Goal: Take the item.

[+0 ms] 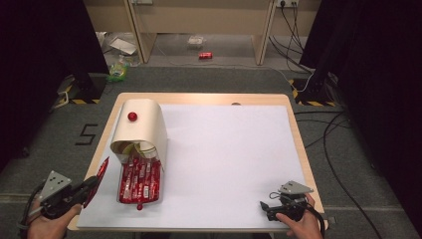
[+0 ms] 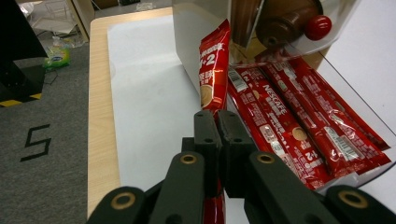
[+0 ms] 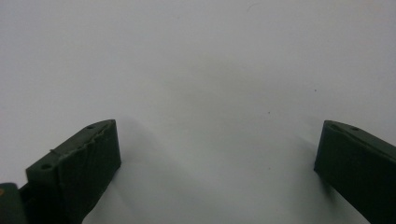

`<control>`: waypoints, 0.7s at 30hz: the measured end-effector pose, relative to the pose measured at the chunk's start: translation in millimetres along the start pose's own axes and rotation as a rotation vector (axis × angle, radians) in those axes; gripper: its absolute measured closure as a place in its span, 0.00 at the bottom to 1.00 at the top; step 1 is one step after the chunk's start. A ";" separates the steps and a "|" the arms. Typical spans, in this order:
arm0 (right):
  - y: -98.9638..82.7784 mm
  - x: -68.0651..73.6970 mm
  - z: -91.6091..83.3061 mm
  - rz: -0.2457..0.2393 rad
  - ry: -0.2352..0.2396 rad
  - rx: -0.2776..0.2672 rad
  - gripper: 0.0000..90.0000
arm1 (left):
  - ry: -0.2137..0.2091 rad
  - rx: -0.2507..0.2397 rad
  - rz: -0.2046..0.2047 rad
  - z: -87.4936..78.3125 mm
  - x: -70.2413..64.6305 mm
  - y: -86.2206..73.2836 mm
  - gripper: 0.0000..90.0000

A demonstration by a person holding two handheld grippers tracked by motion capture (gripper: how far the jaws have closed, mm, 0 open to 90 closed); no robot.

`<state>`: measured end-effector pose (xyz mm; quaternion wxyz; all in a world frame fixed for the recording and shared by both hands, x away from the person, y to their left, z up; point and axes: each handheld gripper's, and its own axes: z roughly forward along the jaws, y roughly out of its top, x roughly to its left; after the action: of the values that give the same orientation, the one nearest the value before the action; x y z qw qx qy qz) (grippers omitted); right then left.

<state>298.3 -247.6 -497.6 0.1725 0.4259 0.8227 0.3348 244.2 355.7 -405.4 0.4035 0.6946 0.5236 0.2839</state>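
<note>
We are gripping a red Nescafé coffee stick [image 2: 214, 70] in our left tongs [image 2: 217, 122], the jaws clenched tight on its lower part, and it is standing upright just off the near-left corner of the white sheet [image 1: 224, 154]. Just beside it, the clear tray [image 1: 141, 183] of matching coffee sticks [image 2: 299, 126] is lying open under the cream roll-top lid [image 1: 141, 124] with its red knob [image 1: 132, 116]. Over at the bench's [image 1: 204, 98] near-right corner, our right tongs [image 1: 264, 209] are resting released, jaws spread wide above bare white paper.
</note>
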 end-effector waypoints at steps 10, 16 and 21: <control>0.0 0.0 0.1 0.000 0.000 -0.001 0.01 | 0.036 0.012 -0.033 10.3 13.9 -3.1 0.96; 0.0 -0.1 0.1 0.000 0.000 0.000 0.01 | 0.056 0.016 -0.053 21.0 21.1 -4.1 0.96; 0.1 0.0 0.0 0.002 0.000 0.001 0.00 | 0.058 0.035 -0.067 33.7 24.5 -5.9 0.96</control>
<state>298.3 -247.5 -497.5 0.1719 0.4267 0.8224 0.3346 275.9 370.9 -428.5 0.3855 0.6751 0.5627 0.2810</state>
